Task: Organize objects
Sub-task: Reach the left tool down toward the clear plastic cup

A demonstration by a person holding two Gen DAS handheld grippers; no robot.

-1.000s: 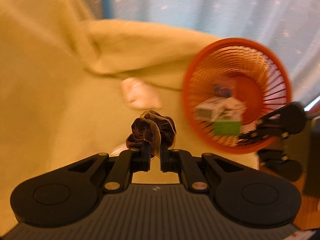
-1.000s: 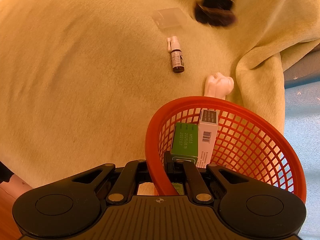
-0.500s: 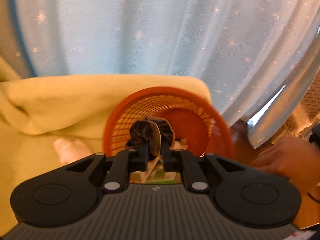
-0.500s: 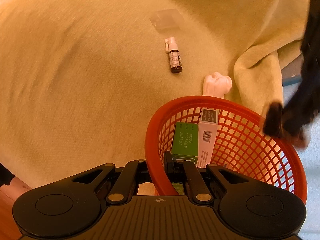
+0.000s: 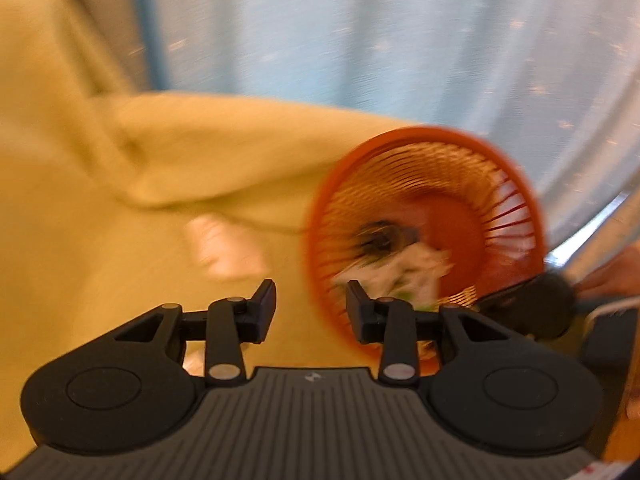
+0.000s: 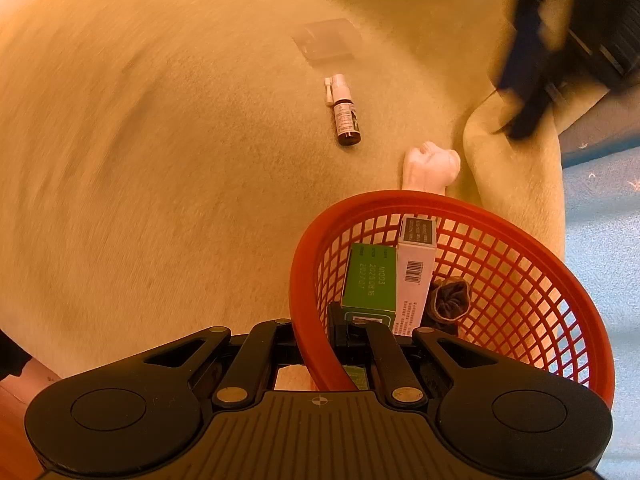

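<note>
Blanket: soft, spread ahead of both grippers.
Basket: light, stiff mesh; right gripper fingers clamp its near rim.
Boxes: light, rigid, just past right fingers, inside basket.
Scrunchie: soft, in basket beside boxes.
Bottle: small, probably slippery; pinch mid-body; well ahead.
Left gripper: fingers apart, empty. Its view blurred; pale item by basket unidentifiable.

Red mesh basket holds a green box and white barcoded box side by side, dark scrunchie touching the white box. Brown spray bottle lies outside on yellow blanket.
</note>
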